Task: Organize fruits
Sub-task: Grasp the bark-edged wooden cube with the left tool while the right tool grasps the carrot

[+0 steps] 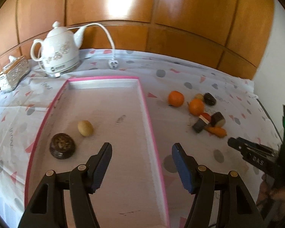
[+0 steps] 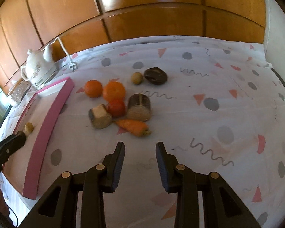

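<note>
Grippers first: the left gripper (image 1: 141, 149) hangs over the near end of the shallow pink-rimmed cardboard tray (image 1: 151, 133), its blue-padded jaws spread wide with nothing between them. The right gripper (image 2: 139, 148) hovers above the patterned tablecloth (image 2: 228, 114), jaws moderately parted and likewise empty, aimed at the loose pile ahead.

Inside the tray, two items lie apart from one another: a dark brown round wrinkled fruit (image 1: 62, 146) nearer the left wall, and a small tan oval fruit (image 1: 85, 128) just beyond it. Most of the tray floor is bare.

Nearest the right gripper lies an orange carrot (image 2: 134, 127). Just behind it sit a cut brown block with a pale face (image 2: 99, 118), a red tomato (image 2: 116, 108) and a brown cylindrical piece with a pale cut side (image 2: 139, 107), all clustered closely. Further back are two orange mandarins (image 2: 114, 92), (image 2: 93, 88), then a second small tan oval fruit (image 2: 136, 78) beside a second dark brown round fruit (image 2: 155, 75).

Judged step: sorting is at an early stage, with a transfer pending. The next move calls for lowering the right gripper over one item, probably the carrot, aligning the jaws across its narrow width. Neighbouring pieces sit close enough to be nudged.

At the far edge stand a white ceramic electric kettle (image 1: 58, 53) and a tissue box (image 1: 13, 74).
</note>
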Demonstrator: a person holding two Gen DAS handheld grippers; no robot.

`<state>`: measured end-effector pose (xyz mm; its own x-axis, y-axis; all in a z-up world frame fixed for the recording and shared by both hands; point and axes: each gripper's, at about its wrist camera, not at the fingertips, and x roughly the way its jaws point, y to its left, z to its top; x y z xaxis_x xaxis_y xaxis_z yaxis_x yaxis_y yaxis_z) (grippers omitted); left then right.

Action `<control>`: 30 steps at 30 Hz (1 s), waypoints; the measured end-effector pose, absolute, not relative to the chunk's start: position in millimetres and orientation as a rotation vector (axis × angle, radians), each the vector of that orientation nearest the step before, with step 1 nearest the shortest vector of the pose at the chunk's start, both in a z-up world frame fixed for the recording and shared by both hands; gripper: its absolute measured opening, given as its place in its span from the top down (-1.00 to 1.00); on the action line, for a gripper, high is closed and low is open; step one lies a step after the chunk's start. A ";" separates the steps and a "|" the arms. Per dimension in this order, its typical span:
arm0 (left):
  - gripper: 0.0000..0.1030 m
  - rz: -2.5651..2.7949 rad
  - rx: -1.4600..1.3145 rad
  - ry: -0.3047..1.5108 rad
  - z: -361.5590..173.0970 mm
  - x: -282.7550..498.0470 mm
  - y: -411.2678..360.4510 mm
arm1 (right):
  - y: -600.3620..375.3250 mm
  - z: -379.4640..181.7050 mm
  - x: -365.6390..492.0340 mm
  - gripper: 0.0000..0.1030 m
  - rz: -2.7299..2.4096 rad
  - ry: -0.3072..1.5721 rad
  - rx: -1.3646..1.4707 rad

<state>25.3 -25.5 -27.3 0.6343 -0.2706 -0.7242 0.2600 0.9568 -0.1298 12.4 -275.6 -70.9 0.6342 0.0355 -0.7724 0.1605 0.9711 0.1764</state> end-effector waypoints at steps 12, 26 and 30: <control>-0.28 -0.423 0.075 0.826 -27.9 22.5 -63.7 | -283.3 -77.0 15.7 0.34 -0.063 0.895 0.261; -0.28 -0.491 0.076 0.852 -33.9 21.9 -75.2 | -268.5 -82.8 52.0 0.24 0.071 0.912 0.059; -0.28 -0.505 0.080 0.861 -35.9 21.9 -78.5 | -268.2 -82.6 53.9 0.19 0.107 0.918 0.014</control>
